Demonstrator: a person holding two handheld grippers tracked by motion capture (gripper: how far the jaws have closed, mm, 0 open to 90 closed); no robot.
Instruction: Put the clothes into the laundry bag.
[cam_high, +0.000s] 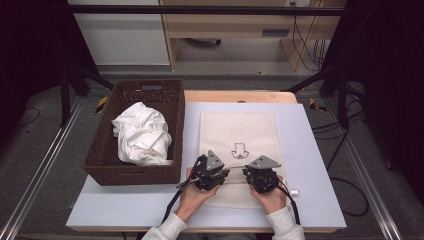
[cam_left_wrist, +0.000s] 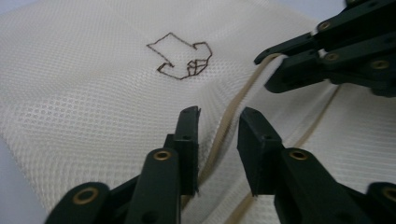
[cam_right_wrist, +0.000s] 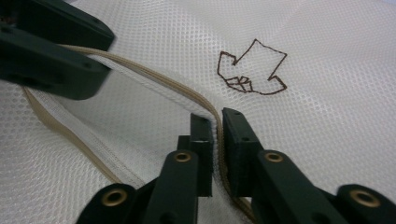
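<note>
High view: a mesh bag (cam_high: 238, 145) lies flat on the table (cam_high: 310, 150), nearer its front edge, right of a basket (cam_high: 134, 95) holding a white cloth (cam_high: 142, 133). Both grippers meet at the bag's near end, where a tan zip edge (cam_right_wrist: 154, 79) runs along the opening. The right gripper (cam_right_wrist: 217, 122) has its jaws pressed on that raised edge, pinching it. The left gripper (cam_left_wrist: 218, 122) stands with jaws a little apart astride the same edge; the zip tape passes between them, but I cannot tell whether the pads bite. My guess is the mouth is being pulled open. The risk: a thin, slippery mesh may slide out of the left jaws if they pull before closing fully, or both layers get pinched together and the mouth stays shut.
</note>
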